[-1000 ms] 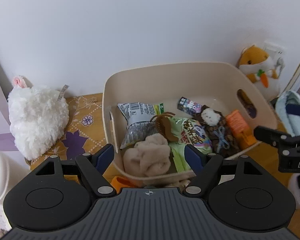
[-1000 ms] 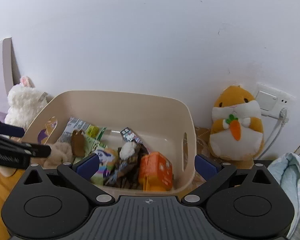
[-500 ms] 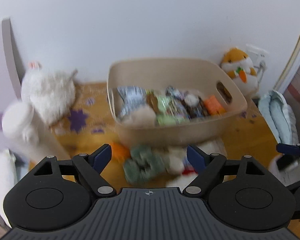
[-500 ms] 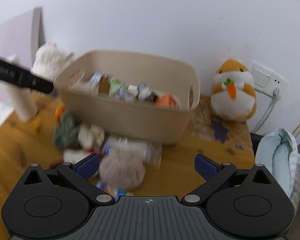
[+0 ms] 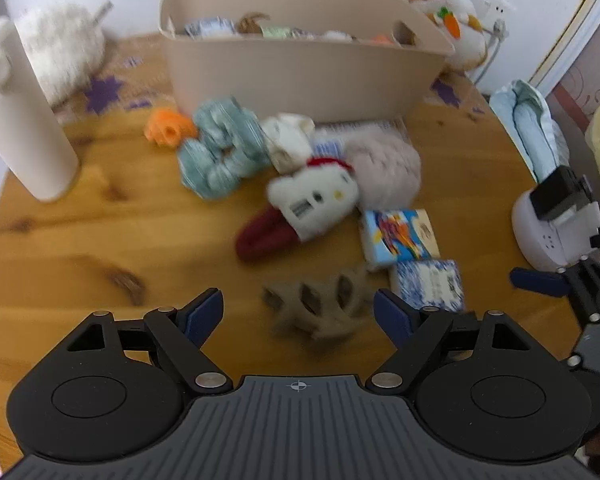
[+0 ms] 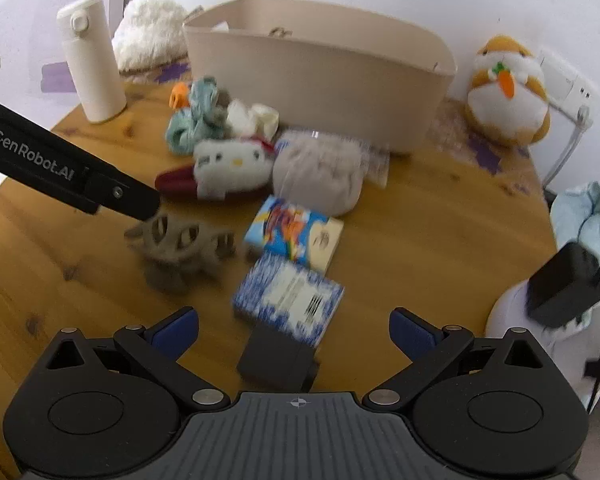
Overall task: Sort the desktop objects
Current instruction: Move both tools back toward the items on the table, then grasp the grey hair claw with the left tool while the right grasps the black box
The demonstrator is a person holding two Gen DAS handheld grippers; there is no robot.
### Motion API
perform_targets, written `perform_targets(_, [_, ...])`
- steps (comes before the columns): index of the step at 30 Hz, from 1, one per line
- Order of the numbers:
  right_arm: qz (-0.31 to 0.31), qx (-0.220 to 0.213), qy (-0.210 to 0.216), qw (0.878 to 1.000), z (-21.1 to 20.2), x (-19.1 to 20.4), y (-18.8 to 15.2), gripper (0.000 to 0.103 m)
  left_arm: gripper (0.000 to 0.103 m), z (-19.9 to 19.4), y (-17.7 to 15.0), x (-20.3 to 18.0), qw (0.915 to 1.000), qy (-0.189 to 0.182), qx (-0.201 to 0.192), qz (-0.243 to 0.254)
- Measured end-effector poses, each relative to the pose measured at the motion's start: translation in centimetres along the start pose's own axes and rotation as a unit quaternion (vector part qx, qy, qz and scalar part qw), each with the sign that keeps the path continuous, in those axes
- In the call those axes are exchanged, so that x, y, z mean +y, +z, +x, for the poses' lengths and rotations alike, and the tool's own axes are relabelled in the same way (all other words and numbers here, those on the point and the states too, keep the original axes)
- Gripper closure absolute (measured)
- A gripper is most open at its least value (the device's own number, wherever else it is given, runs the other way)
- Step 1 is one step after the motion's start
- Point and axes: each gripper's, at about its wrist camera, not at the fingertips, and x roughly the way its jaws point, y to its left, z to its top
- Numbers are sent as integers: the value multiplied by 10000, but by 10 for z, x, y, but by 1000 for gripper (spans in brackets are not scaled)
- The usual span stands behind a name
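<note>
The left gripper [image 5: 298,312] is held wide open above a tan openwork hair claw [image 5: 320,306] lying on the wooden table [image 5: 80,248], nothing clamped. The right gripper [image 6: 294,330] is likewise spread open, empty, over a blue-patterned box [image 6: 288,300]. Behind these, a cat plush [image 6: 232,168], scrunchies and a beige storage basket [image 6: 320,76] are seen.

Plush toys [image 5: 312,200], boxes [image 6: 296,232] (blurred) before bin [image 5: 300,68].

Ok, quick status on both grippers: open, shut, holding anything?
Left gripper: open, empty, above the tan fuzzy hair claw.
Right gripper: open, empty.
</note>
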Motion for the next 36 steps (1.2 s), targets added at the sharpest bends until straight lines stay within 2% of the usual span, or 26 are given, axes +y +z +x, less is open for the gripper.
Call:
perform_targets(4, [114,161,-31,9998,9,0,-8,0,19,12,0,-10,9999,-15,154,-77])
perform_targets(7, [332,277,-40,9991,16,-3,-12,0,19,24,2,-12,9991,-9,292,-312])
perform_targets(11, [679,349,-52,9971,21,-9,-14,0,19,38,5,-14,9975,224,409,-526])
perform_targets(15, [984,519,-105,9937,30,-14,-16,0,19,52,7,-14,9954,245,573,-729])
perform_targets(19, [1131,587,-59,9918,34,-17,-19,0,16,59,8,-12,9934,144,629,-949])
perform_targets(25, [1228,542,-43,9909,36,-20,-19,6,15,64,12,-7,9865,25,712,-1472])
perform_targets(34, [1197,405,-38,9920,33,-22,-19,19,16,66,13,-23,9919,395,641,-1019])
perform_targets(35, [1191,380,-39,9921,32,-22,-20,22,17,65,14,-23,9923,375,622,-1002])
perform_targets(36, [1180,356,-56,9924,31,-22,-21,30,17,65,14,-22,9927,342,613,-977])
